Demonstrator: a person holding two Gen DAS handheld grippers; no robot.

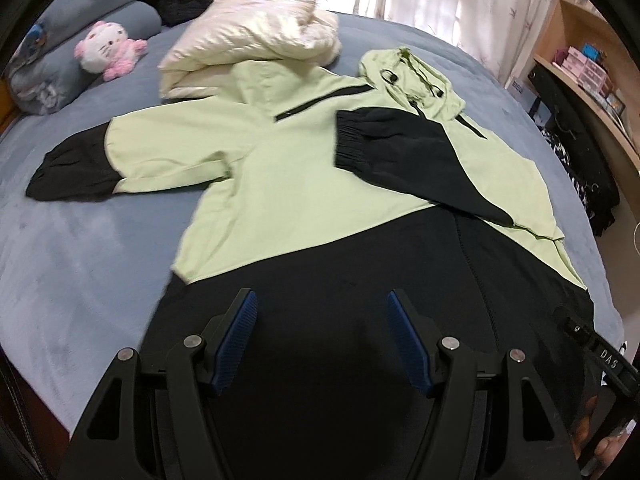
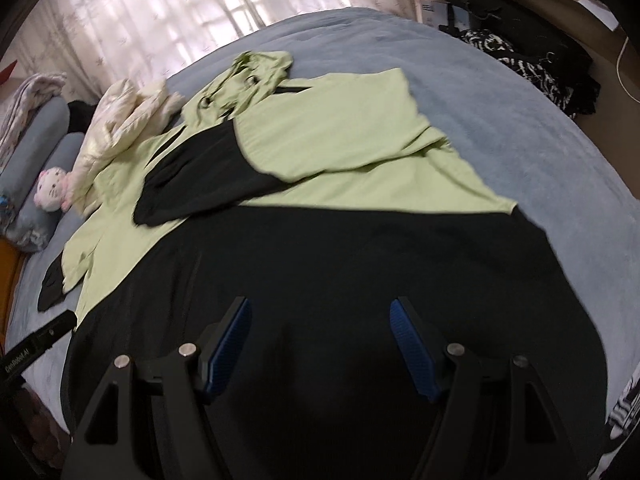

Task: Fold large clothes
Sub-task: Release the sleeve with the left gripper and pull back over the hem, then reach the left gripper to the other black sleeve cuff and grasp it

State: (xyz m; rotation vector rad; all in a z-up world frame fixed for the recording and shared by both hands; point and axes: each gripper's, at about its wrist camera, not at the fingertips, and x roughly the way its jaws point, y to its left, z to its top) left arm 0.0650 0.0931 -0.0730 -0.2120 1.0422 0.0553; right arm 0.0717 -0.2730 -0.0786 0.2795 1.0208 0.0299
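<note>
Left wrist view first: the left hand-held gripper [image 1: 322, 312] sits at the bottom centre of the frame, its blue-padded fingers [image 1: 239, 334] spread wide with nothing between them, hovering over the black lower half of the hooded jacket [image 1: 288, 168]. The jacket lies flat across the middle of the blue bed [image 1: 80, 248], pale green above, black below. One sleeve [image 1: 404, 160] is folded in across the chest at centre right, its black cuff pointing left; the other sleeve [image 1: 104, 160] stretches out to the left of the frame. The hood [image 1: 408, 76] sits at upper centre right. A cream puffer coat [image 1: 248, 36] is bunched at the upper centre, touching the jacket's shoulder, and a pink-and-white plush cat [image 1: 108, 48] rests at upper left.

Over to the right wrist view: the right hand-held gripper [image 2: 322, 312] is at bottom centre, fingers [image 2: 412, 348] equally wide apart and gripping nothing, above the jacket's black hem area. The jacket fills the middle, its folded sleeve lying diagonally at centre left, hood at upper centre. Curtains [image 2: 160, 12] glow across the top.
</note>
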